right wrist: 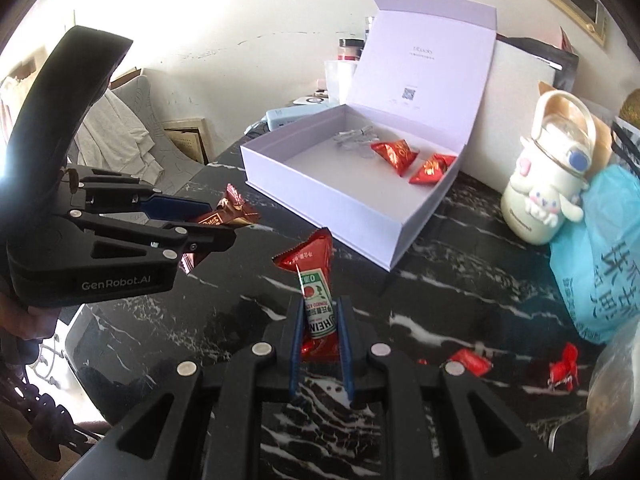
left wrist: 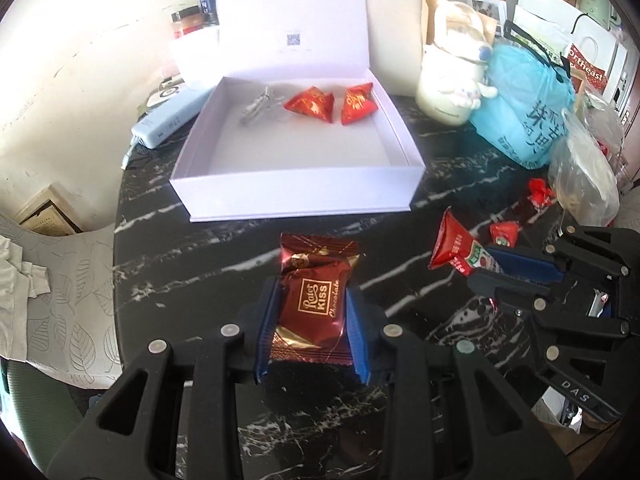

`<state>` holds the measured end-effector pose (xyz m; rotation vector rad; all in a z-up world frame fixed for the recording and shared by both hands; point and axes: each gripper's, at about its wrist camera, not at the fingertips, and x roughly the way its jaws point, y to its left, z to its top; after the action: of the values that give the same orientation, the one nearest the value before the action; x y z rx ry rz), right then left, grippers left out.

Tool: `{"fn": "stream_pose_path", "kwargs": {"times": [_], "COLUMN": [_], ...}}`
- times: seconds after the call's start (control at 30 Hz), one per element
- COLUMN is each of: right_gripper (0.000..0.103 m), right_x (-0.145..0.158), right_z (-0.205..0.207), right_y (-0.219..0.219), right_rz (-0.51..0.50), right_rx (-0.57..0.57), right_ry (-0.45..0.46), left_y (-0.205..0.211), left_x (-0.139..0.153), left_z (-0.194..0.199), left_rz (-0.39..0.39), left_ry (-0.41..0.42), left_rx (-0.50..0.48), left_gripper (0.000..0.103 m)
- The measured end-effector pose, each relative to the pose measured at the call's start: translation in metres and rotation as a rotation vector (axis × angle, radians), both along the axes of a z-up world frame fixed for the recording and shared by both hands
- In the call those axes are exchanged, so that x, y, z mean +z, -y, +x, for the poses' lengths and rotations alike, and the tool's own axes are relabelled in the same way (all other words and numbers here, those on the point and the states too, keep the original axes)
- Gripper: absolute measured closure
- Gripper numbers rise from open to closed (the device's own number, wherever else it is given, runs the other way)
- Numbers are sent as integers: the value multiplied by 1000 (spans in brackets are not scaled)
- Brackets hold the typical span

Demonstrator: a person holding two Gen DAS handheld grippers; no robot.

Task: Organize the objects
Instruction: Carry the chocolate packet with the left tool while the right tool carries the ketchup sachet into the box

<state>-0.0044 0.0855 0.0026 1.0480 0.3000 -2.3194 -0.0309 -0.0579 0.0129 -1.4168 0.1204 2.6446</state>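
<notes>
My left gripper (left wrist: pixel 312 300) is shut on a dark red chocolate packet (left wrist: pixel 316 292), held above the black marble table short of the open white box (left wrist: pixel 224 184). My right gripper (right wrist: pixel 320 308) is shut on a red ketchup sachet (right wrist: pixel 314 280), which points up toward the box (right wrist: pixel 320 196). Inside the box lie two red triangular candies (left wrist: pixel 310 104) (left wrist: pixel 358 102) and a clear crinkled wrapper (left wrist: pixel 256 106). In the right wrist view the left gripper (right wrist: pixel 216 224) holds the chocolate packet (right wrist: pixel 228 212) at the left. The right gripper (left wrist: pixel 492 264) and its sachet (left wrist: pixel 456 248) show at the right of the left wrist view.
Loose red candies (left wrist: pixel 505 233) (left wrist: pixel 540 194) lie on the table at the right, also seen as candies (right wrist: pixel 470 362) (right wrist: pixel 562 366). A cream character bottle (right wrist: pixel 548 184), a blue plastic bag (right wrist: pixel 600 264) and a clear bag (left wrist: pixel 584 184) crowd the right side. A blue device (left wrist: pixel 172 120) lies left of the box.
</notes>
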Motion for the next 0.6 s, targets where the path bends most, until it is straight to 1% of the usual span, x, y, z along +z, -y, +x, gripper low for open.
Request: {"fn": "stream_pose_path", "kwargs": {"times": [0.27,0.6], "right_gripper": [88,88], "right_x": [11,20], "right_z": [-23,-56], "right_y": [11,21], "right_rz": [1,5], "right_rx": [32,54], "right_ry": [-13,-21], "left_y": [6,13], "left_x": [13,19], "left_z": [-20,-54], "left_rz": [-4,4], "left_ry": [-14,-9], "left_rx": [12,9], "left_gripper": [73,72]}}
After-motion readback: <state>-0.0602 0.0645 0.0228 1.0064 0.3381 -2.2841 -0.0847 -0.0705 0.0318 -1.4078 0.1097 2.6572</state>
